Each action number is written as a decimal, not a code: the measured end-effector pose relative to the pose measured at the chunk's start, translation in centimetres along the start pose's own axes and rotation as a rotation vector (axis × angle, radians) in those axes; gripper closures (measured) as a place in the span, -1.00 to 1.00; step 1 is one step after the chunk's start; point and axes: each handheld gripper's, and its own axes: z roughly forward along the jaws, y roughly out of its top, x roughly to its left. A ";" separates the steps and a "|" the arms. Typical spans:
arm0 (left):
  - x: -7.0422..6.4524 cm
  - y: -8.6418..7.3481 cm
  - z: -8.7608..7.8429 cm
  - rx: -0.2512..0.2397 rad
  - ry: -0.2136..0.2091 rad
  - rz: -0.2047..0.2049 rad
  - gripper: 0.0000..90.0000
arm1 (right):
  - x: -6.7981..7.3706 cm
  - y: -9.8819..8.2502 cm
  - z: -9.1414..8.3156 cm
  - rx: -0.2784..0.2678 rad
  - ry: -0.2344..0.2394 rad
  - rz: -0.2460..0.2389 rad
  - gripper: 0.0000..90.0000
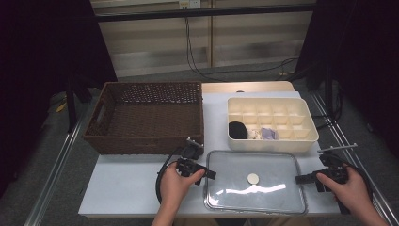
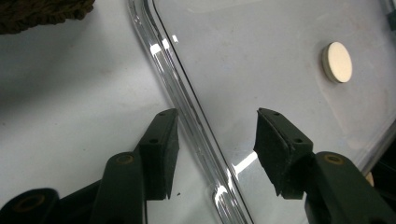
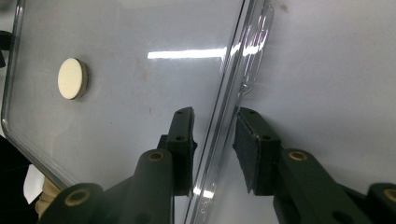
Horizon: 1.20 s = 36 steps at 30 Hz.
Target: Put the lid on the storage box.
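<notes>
The clear lid [image 1: 254, 181] is flat and see-through, with a shiny rim and a small round white knob [image 1: 253, 178] in its middle. It lies on the white table [image 1: 127, 183], near the front edge. The left tool [image 1: 207, 172] is spread around the lid's left rim without touching it. The right tool [image 1: 301, 179] sits around the right rim, a little apart from it on both sides.

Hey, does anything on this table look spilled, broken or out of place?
Nothing looks spilled or damaged. The clear lid lies flat on the table, off the divided box, with a gripper at each side edge. The woven basket sits square. Small items fill just a few front compartments.
</notes>
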 end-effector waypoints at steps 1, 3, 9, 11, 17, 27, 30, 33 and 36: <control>0.1 0.0 0.0 -0.003 0.002 0.003 0.10 | -0.1 0.0 0.0 0.003 0.005 0.005 0.55; 0.1 -0.1 0.0 -0.019 -0.007 -0.022 0.10 | -0.5 0.0 0.0 -0.004 0.029 0.026 0.57; 0.2 -0.2 0.1 -0.031 -0.009 -0.057 0.10 | -0.2 0.1 0.0 0.002 0.011 0.024 0.58; 0.2 -0.2 0.1 -0.035 -0.016 -0.062 0.10 | -0.1 0.1 0.0 0.001 0.011 0.027 0.59; 0.2 -0.1 0.1 -0.029 -0.008 -0.077 0.10 | -0.1 0.2 0.0 0.009 0.004 0.028 0.59; -0.1 -0.2 0.2 -0.045 0.011 -0.092 0.13 | -0.1 0.1 0.1 -0.002 0.012 0.028 0.59; 0.3 -0.3 0.1 -0.047 0.003 -0.093 0.24 | -0.1 0.0 0.1 -0.007 0.015 0.023 0.59; 0.2 -0.5 0.0 -0.065 0.043 -0.088 0.44 | -0.1 0.0 0.1 -0.005 0.011 0.025 0.58; 0.1 -0.7 -0.1 -0.050 0.042 -0.094 0.48 | -0.1 0.1 0.1 -0.006 0.011 0.026 0.58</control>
